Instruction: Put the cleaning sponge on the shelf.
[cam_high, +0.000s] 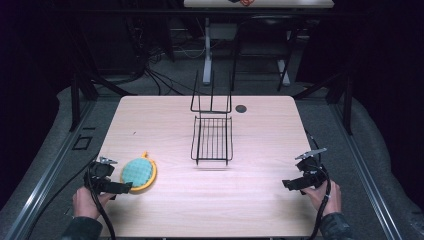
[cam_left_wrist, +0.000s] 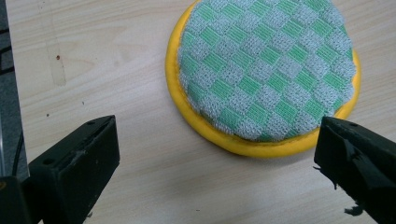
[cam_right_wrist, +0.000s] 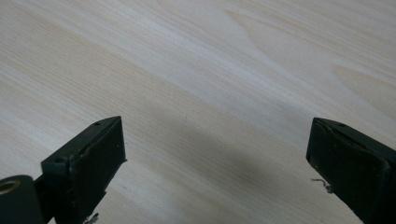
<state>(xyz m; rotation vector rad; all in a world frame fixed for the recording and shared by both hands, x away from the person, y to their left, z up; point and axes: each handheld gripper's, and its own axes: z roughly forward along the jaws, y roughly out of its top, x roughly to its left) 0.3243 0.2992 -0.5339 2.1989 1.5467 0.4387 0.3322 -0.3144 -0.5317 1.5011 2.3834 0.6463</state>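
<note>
At seven o'clock on the bench (cam_high: 260, 200), left claw (cam_left_wrist: 217, 154) spread wide just short of the round scrubber (cam_left_wrist: 266, 70), nothing grasped yet; right claw (cam_right_wrist: 217, 158) likewise released, wire rack (cam_high: 212, 137) untouched.

bright lit table (cam_high: 165, 125), dark surroundings — soft shadows, slight blur
</note>
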